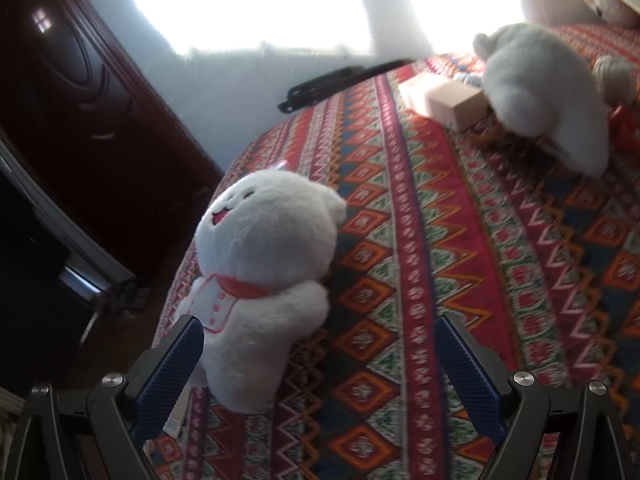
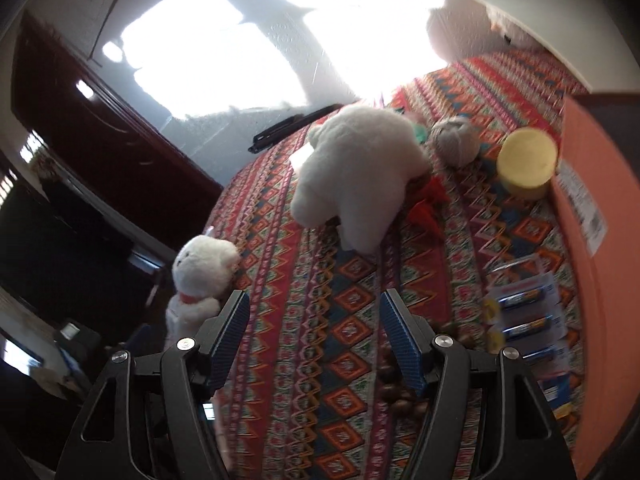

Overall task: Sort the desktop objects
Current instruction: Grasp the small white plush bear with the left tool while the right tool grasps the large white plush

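White plush toy (image 1: pixel 260 276) sits at the near left edge of the patterned cloth (image 1: pixel 460 260), just inside the left gripper (image 1: pixel 320 344), against the left finger (image 1: pixel 176 364). Judgement: to take it cleanly, centre the toy between the pads and close on the body, not the arm, so it doesn't slip off the edge. Left jaws wide open, gripping nothing. Right gripper (image 2: pixel 314 316) also open and empty over bare cloth; larger plush (image 2: pixel 360 168) and yellow tub (image 2: pixel 528 160) lie well beyond, battery packs (image 2: pixel 528 320) to its right.
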Action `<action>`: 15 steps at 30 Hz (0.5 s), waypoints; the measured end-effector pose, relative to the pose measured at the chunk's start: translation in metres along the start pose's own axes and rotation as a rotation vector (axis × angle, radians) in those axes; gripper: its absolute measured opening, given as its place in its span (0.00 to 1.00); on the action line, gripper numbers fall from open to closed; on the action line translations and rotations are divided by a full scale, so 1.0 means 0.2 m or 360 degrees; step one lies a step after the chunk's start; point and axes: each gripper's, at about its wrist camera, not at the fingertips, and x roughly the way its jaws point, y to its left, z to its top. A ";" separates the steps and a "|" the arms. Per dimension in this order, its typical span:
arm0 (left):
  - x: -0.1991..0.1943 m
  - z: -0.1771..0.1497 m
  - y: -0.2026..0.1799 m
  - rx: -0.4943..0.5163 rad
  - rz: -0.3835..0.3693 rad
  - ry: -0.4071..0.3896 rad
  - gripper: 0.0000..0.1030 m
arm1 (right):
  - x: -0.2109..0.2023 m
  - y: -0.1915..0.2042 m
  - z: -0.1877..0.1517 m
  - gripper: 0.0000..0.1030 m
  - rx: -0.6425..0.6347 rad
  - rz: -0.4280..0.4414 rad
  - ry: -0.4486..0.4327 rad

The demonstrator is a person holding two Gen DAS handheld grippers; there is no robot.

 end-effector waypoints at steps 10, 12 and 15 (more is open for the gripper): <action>0.38 -0.02 0.03 0.0158 0.0179 0.0213 0.93 | 0.45 -0.39 0.17 0.91 0.0861 0.0454 0.0058; 0.45 -0.03 0.09 0.0107 0.0173 0.0277 0.93 | 0.51 -0.44 0.21 0.93 0.0909 0.0444 0.0017; 0.54 -0.04 0.17 0.0049 0.0188 0.0325 0.94 | 0.61 -0.51 0.25 0.94 0.0963 0.0383 -0.0022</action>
